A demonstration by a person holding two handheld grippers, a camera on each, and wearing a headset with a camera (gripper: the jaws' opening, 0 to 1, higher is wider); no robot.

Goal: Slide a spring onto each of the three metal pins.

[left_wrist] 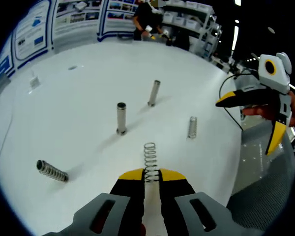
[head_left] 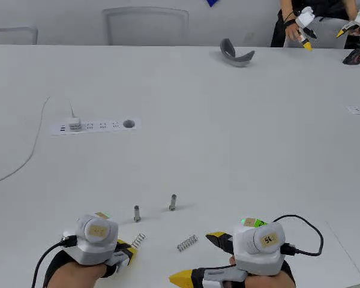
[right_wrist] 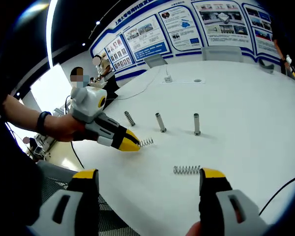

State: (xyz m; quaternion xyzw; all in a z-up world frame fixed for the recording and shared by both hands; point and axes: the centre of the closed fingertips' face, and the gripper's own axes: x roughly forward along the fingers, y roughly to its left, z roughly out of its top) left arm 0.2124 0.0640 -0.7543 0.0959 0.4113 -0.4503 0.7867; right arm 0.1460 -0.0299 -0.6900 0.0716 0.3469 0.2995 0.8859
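So the left gripper [left_wrist: 151,175] is clamped down on the bottom couple of coils of one spring [left_wrist: 150,156], jaws nearly together, and the rest of the coil sticks straight out past the yellow tips. My read on these springs: super light, thin wire, squishy along their length and pretty bouncy, so pinch too hard and the coil will probably deform or ping out sideways. Holding it at one end like this looks right to me, since the open far end stays free to drop over a pin. The nearer pin [left_wrist: 121,117] stands upright on the white table [head_left: 228,150] just ahead of that free end, bare, and the farther pin [left_wrist: 154,92] stands a bit beyond it and to the right, also bare. A loose spring [left_wrist: 192,127] lies flat on the table off to the right of both pins. The right gripper [right_wrist: 148,174] is spread wide and holds nothing, with that loose spring lying just beside one of its tips. Off to the left there's a coiled piece [left_wrist: 51,170] lying on its side with a dark round end; it could be the third pin with a spring already on it, but I honestly can't tell from here.
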